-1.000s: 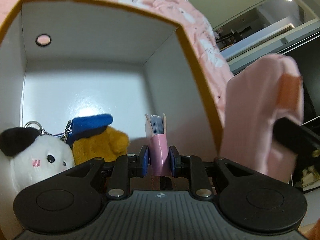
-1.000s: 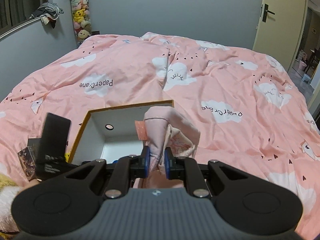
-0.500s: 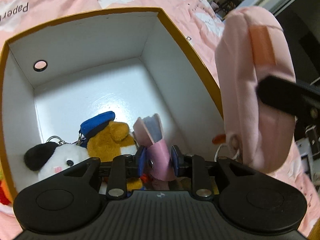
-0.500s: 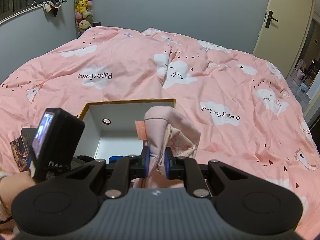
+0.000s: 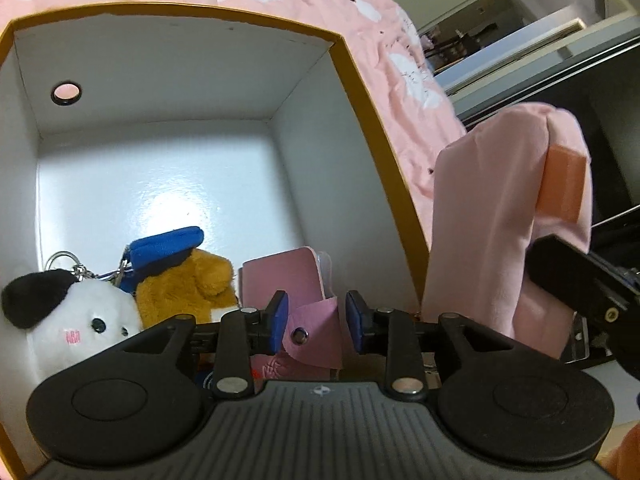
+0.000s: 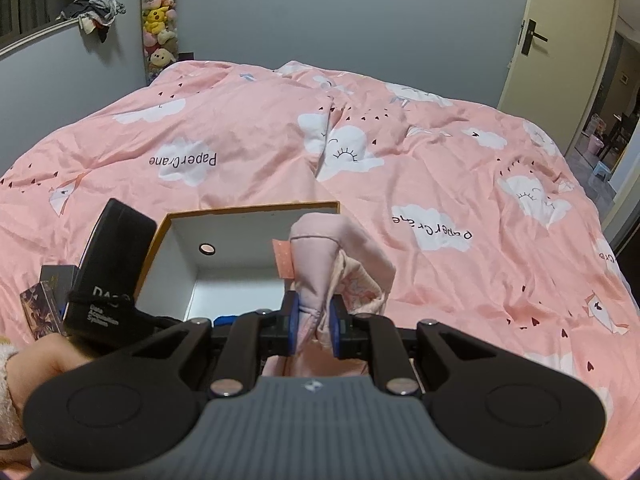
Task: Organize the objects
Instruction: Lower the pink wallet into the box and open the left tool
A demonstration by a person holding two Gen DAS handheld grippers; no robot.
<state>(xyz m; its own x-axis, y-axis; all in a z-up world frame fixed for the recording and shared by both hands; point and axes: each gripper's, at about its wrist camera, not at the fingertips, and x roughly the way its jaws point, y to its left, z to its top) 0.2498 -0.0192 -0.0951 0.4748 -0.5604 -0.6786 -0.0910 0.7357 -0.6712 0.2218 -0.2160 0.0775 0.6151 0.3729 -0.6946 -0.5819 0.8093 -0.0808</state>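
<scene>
One open box [image 5: 352,92], white inside with a gold rim, sits on the pink duvet [image 6: 460,184]. Near its front wall lie two plush keychains: one white-and-black [image 5: 76,320], one orange with a blue cap [image 5: 180,268]. One pink snap wallet [image 5: 296,292] lies between the left gripper [image 5: 316,318] pads; its jaws have just been opening and stand apart, not pressing it. The right gripper [image 6: 314,326] is clamped on one pink fabric pouch [image 6: 332,256], held at the box's right edge.

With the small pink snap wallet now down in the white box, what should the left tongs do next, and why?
Probably draw the left tongs back out of the orange-rimmed white box. Their jaws have just been opening, and the small pink snap wallet sits loose between them beside the plush toys, apparently released.
</scene>
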